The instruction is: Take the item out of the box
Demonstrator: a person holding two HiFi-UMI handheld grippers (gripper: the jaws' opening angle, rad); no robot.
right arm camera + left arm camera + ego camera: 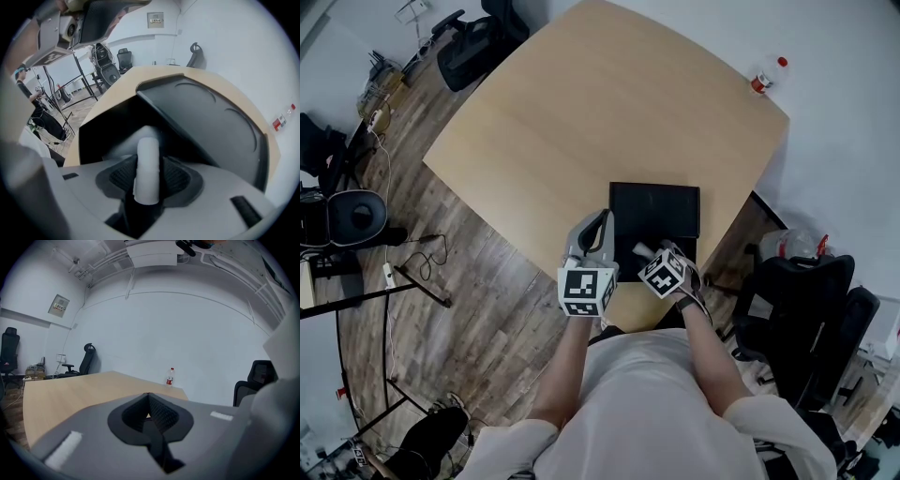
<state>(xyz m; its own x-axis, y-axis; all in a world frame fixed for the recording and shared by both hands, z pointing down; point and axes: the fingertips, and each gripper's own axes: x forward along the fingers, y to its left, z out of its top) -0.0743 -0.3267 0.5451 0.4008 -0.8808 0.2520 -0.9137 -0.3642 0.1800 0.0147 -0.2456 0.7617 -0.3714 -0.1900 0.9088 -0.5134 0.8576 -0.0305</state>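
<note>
A black box point(623, 202) lies open near the front edge of the wooden table point(581, 122); its lid point(206, 117) stands up behind the dark inside point(101, 133). A white, rounded stick-like item point(147, 164) runs lengthwise between the pads of my right gripper point(147, 174), which touch it on both sides. From the head view the right gripper point(649, 253) hovers over the box's near part with the white item point(637, 250) poking out. My left gripper point(602, 223) sits at the box's left edge. Its jaws point(149, 412) are shut with nothing between them.
A plastic bottle with a red cap point(761, 79) stands at the table's far right corner, also seen as the bottle point(169, 377) ahead of the left gripper. Black office chairs point(797, 309) crowd the right side. Tripods and cables lie on the floor point(403, 272) to the left.
</note>
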